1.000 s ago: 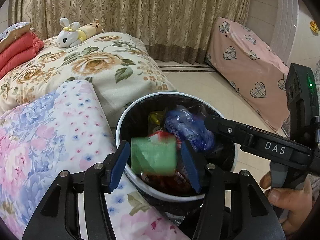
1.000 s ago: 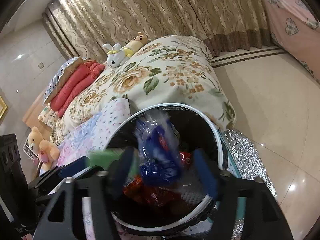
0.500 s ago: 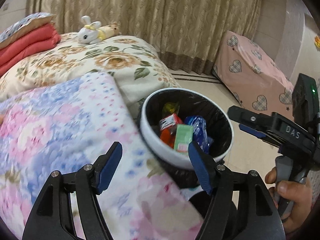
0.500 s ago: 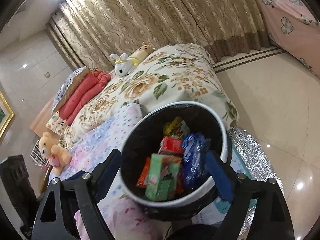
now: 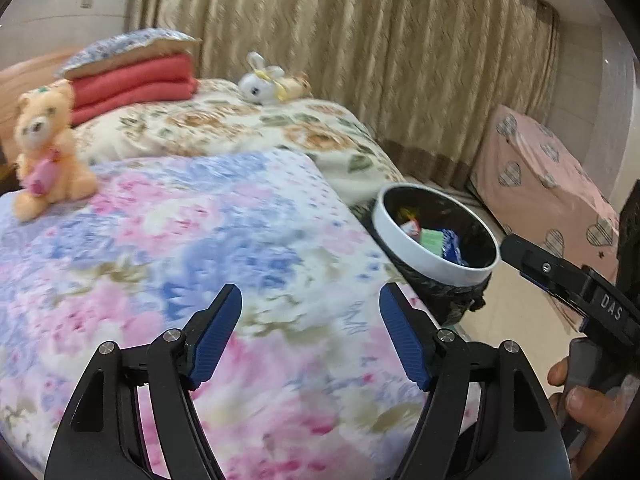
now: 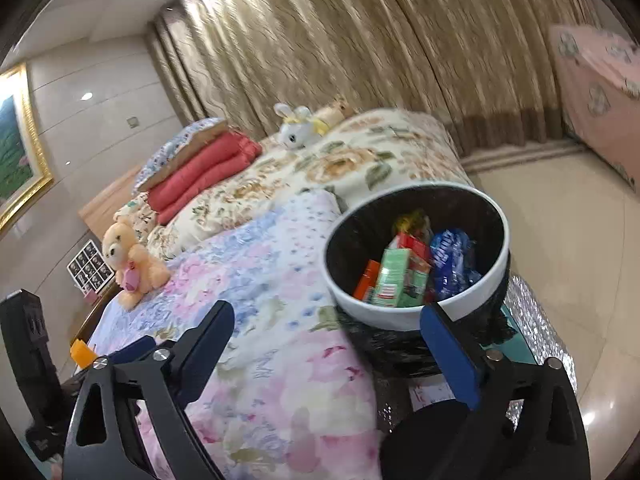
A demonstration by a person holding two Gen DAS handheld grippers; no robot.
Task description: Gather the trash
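Note:
A white-rimmed trash bin (image 6: 404,322) with a black liner stands beside the bed; it also shows in the left wrist view (image 5: 430,266). Inside lie a green carton (image 6: 394,282), a blue wrapper (image 6: 450,258), a red pack (image 6: 414,245) and an orange pack (image 6: 366,280). My left gripper (image 5: 310,332) is open and empty above the pastel floral quilt (image 5: 200,240), left of the bin. My right gripper (image 6: 332,340) is open and empty, close in front of the bin; it also shows at the right of the left wrist view (image 5: 560,276).
An orange teddy bear (image 5: 44,152) sits on the quilt. Folded red blankets (image 5: 132,84) and a white plush rabbit (image 5: 266,84) lie on the far rose-patterned bedspread (image 6: 340,160). A pink heart-patterned cover (image 5: 544,184) stands at right. Beige curtains hang behind. Tiled floor (image 6: 560,220) lies right of the bin.
The green carton left my left gripper and the blue wrapper left my right gripper; both now lie in the bin. Both grippers have pulled back and left, away from the bin.

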